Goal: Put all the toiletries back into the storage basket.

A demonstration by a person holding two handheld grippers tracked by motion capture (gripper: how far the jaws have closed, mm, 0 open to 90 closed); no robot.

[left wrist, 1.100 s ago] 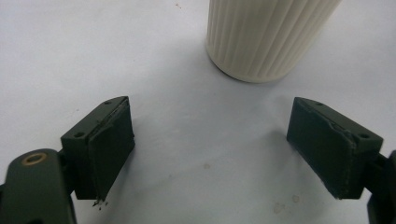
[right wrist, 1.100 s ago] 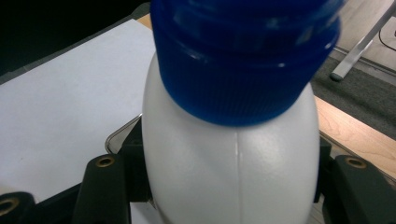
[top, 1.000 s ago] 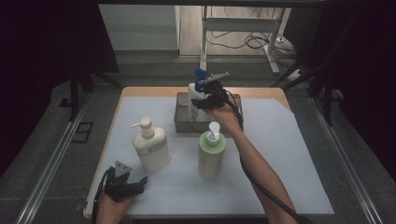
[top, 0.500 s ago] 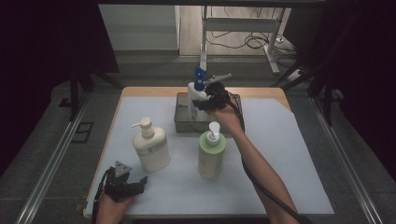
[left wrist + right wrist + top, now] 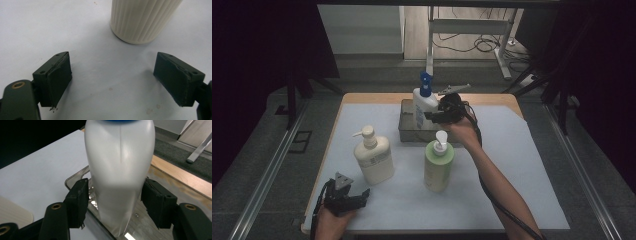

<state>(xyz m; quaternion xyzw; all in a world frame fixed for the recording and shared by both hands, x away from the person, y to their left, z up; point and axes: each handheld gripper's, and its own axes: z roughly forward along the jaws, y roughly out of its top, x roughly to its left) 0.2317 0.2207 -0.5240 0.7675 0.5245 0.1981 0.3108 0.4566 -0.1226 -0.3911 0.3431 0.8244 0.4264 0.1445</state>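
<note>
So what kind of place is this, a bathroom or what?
More likely a lab recording setup: a paper-covered table ringed by dark curtains, floor cables, and pump bottles laid out beside a metal tray.

The high view looks down on the whole table (image 5: 522,150), each claw camera close above its sheet.

cream pump bottle (image 5: 373,159) upright, table left | green pump bottle (image 5: 438,166) upright, centre
</note>
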